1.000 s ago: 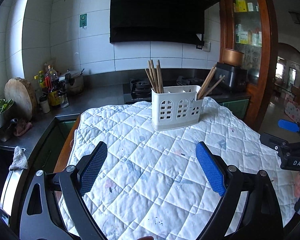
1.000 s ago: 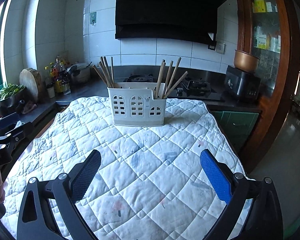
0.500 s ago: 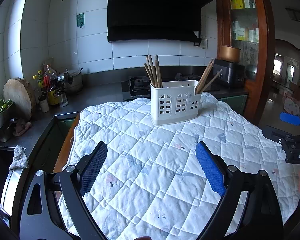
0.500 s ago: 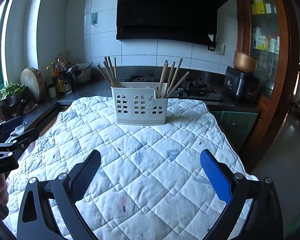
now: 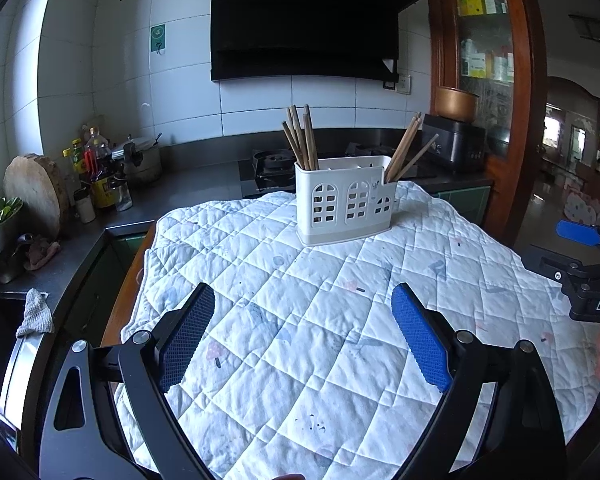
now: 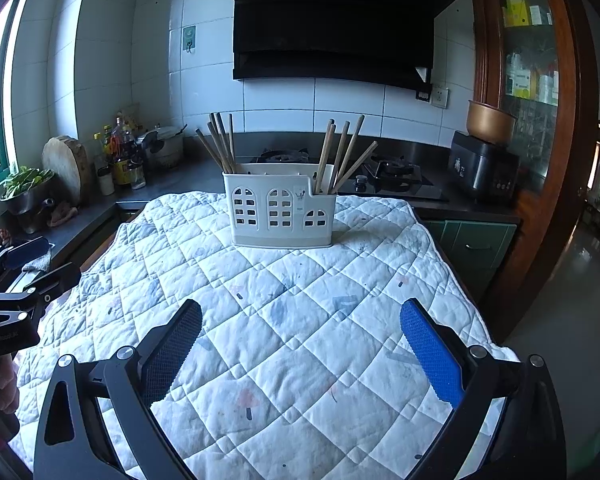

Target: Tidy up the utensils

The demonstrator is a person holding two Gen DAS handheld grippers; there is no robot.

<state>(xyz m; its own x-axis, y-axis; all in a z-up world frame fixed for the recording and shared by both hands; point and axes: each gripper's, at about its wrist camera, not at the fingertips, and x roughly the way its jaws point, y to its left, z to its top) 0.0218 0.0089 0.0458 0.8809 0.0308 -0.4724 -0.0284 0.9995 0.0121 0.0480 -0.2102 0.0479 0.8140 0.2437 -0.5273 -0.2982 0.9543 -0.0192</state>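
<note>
A white plastic utensil holder (image 5: 346,208) (image 6: 281,213) stands upright at the far side of a quilted white cloth (image 5: 320,312) (image 6: 260,320). Several wooden chopsticks (image 5: 300,138) (image 6: 220,144) stick out of its left compartment, and several more chopsticks (image 5: 410,148) (image 6: 342,152) lean out of its right one. My left gripper (image 5: 302,334) hovers open over the near cloth, holding nothing. The right gripper (image 6: 300,354) is open too, empty, well short of the holder. Each gripper shows at the edge of the other's view.
A dark counter runs behind and to the left, with a gas stove (image 6: 384,176), bottles (image 5: 100,176), a round wooden board (image 5: 36,192), a bowl of greens (image 6: 24,188) and a sink (image 5: 4,344). A black appliance (image 6: 482,168) and wooden cabinet (image 6: 540,80) stand right.
Both grippers have drawn back a little from the holder and risen slightly; the holder looks smaller and sits higher in both views. Both stay open and empty.
</note>
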